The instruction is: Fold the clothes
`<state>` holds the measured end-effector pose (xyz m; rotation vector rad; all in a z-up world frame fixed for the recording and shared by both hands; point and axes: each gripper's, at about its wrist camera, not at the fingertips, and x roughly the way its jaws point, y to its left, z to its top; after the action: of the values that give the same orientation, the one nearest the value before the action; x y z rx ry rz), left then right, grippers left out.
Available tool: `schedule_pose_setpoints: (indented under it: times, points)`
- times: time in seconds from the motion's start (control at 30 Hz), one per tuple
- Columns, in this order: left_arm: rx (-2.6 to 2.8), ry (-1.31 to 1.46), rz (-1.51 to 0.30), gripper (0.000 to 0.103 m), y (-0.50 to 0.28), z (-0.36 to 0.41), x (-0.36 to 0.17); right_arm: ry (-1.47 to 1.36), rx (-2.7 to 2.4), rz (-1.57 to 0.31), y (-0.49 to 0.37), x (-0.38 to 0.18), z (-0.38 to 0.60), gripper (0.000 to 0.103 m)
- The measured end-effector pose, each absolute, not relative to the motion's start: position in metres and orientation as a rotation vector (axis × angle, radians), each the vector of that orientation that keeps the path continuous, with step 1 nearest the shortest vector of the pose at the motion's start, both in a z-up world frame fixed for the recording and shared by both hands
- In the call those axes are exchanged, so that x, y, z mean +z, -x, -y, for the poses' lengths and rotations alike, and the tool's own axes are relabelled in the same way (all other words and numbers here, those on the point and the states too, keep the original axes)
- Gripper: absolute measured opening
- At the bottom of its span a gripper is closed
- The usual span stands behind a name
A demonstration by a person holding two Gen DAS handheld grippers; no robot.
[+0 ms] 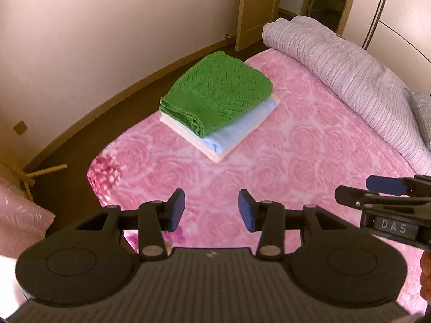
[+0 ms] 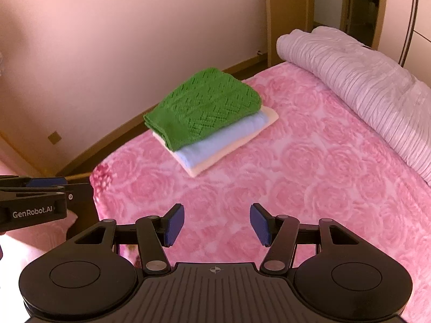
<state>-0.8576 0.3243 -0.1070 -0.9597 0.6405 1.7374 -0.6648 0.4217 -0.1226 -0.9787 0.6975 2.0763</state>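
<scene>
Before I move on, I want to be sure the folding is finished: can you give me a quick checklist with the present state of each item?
1. Left tool open and empty: ok.
2. Right tool open and empty: ok.
3. Green knit folded on top of the stack: ok.
4. Light blue piece and cream piece folded beneath it: ok.
5. Stack resting fully on the pink bedspread: ok.
6. More clothes waiting out of view: cannot tell.

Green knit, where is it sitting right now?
The green knit lies folded on top of the stack, over the light blue piece and the cream one, on the pink bedspread near the bed's wall-side edge, ahead of both open grippers.
</scene>
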Motion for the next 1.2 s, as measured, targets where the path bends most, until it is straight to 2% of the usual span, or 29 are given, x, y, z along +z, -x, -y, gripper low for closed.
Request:
schedule_pose_setpoints:
  times: [0.5, 1.2]
  points:
    - [1.777, 1.014, -0.648, 0.04, 0.822, -0.332, -0.119, 1.04, 2.079, -0.737, 0.639, -0.139, -0.454, 0.058]
    - [1.736, 1.041, -0.692, 0.04, 0.811, -0.38, -0.134, 1.039, 2.055, -0.785, 0.636, -0.15, -0.503, 0.058]
